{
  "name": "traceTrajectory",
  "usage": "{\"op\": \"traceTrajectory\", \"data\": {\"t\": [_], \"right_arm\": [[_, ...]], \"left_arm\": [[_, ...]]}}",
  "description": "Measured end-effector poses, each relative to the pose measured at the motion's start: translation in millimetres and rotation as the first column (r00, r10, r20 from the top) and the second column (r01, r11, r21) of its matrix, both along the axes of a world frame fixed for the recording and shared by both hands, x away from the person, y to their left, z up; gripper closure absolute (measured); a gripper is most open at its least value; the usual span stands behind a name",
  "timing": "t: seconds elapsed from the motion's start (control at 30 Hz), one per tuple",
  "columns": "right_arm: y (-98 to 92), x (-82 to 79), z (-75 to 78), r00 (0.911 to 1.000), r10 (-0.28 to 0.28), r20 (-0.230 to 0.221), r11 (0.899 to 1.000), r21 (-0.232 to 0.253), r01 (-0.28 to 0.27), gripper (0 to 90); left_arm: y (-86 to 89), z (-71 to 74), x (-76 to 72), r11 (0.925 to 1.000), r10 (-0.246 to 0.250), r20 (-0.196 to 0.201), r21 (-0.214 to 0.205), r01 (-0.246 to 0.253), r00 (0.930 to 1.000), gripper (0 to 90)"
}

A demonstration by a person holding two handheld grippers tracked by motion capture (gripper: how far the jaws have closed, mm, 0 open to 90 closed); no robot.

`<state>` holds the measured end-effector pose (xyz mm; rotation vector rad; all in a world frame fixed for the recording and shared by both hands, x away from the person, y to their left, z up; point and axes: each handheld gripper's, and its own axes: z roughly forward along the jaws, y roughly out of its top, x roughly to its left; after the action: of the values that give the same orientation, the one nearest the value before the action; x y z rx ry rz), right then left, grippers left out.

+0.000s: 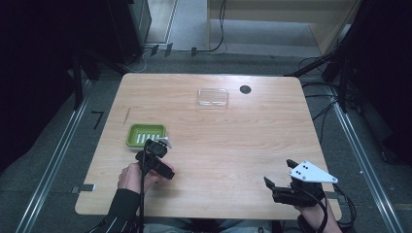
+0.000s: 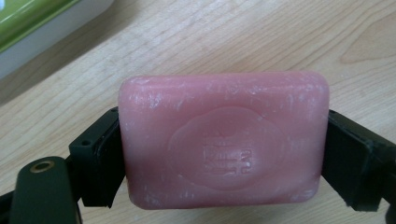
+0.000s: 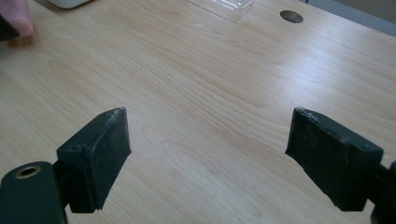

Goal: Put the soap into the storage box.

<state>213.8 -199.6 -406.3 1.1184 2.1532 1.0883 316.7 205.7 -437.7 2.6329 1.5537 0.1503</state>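
A pink bar of soap (image 2: 223, 140) with a stamped oval sits crosswise between the jaws of my left gripper (image 2: 223, 126), which is shut on its two short ends. In the high view my left gripper (image 1: 158, 151) is just in front of the green soap dish (image 1: 145, 135) at the table's left. A corner of that dish (image 2: 28, 23) lies beyond the soap. My right gripper (image 3: 208, 121) stands open over bare wood with nothing between its jaws, and in the high view my right gripper (image 1: 278, 171) is near the front right corner. The pink soap (image 3: 18, 16) also shows far off.
A clear plastic lid (image 1: 213, 97) lies at the back middle of the wooden table (image 1: 233, 141), beside a round dark cable hole (image 1: 245, 89). Cables and dark stands surround the table on the floor.
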Motion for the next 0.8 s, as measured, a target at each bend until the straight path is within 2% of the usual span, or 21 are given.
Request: {"op": "traceTrajectory", "data": {"t": [0.8], "right_arm": [[0.0,0.0,0.0,1.0,-0.001,0.001,1.0,0.0,0.001,13.8]], "left_arm": [[11.8,7.7,6.8,0.9992,0.038,0.038,0.012,-0.038,0.9986,13.7]]}}
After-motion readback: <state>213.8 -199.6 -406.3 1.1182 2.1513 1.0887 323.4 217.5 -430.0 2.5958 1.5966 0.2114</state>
